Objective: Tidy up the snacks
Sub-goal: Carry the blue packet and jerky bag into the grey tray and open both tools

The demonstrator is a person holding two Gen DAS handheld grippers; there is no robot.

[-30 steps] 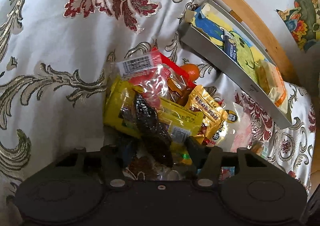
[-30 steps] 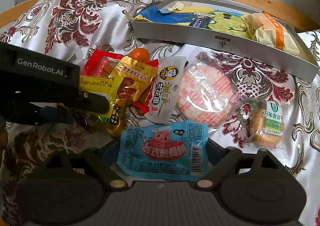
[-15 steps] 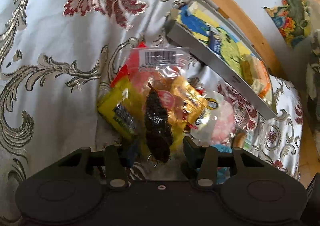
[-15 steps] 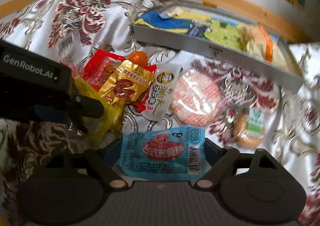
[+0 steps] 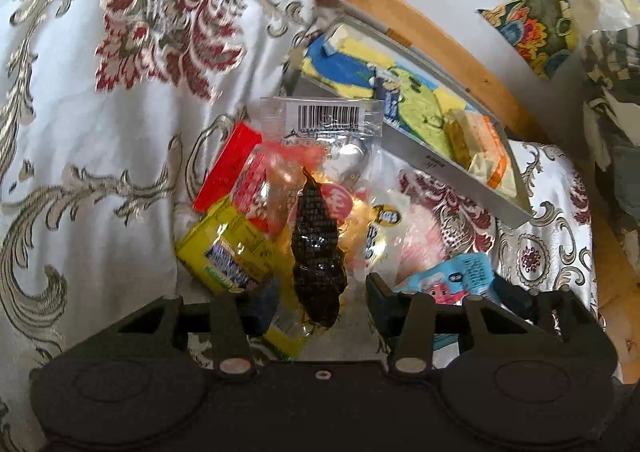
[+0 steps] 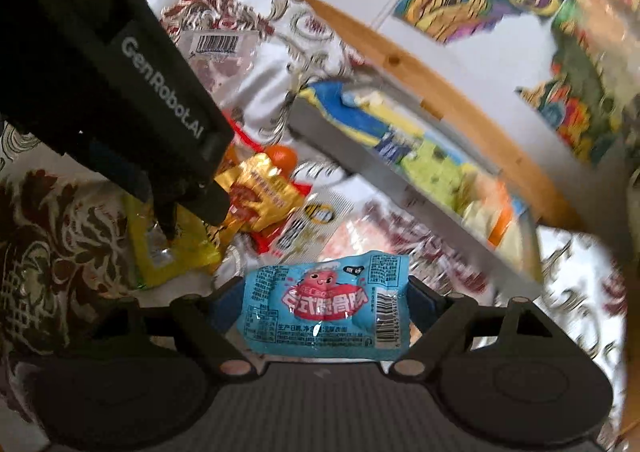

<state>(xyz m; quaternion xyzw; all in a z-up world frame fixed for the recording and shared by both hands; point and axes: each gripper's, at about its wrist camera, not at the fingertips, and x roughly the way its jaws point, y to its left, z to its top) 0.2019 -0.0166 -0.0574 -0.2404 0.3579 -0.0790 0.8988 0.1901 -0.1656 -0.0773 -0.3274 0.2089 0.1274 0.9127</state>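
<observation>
The jaws of the left gripper (image 5: 318,292) are grasping the lower edge of a clear packet (image 5: 320,132); the film, with a dark dried piece (image 5: 316,244) inside, stands up between them and its barcode end points away from the camera. A second ago this packet lay on the pile just ahead of the jaws; now it is raised off it, and the yellow packet (image 5: 224,248) and the red packet (image 5: 228,168) are left below and to the left of the jaws on the floral cloth (image 5: 100,152). The jaws of the right gripper (image 6: 324,292) are clenched on a blue packet (image 6: 324,300), held flat across them as before, but this view has swung and is blurred — the hand is moving and rolled to one side. I judge from this that both pickings are done and the carrying begins: each gripper has one snack, and the grey tray (image 5: 424,160), which already holds some snacks, lies ahead and to the right of both pairs of jaws, well apart from them. The left gripper is tilted downward over the pile, seen in the right view as a dark body up and to the left. The gold packet (image 6: 260,196) and the other snacks on the cloth are not yet sorted.
</observation>
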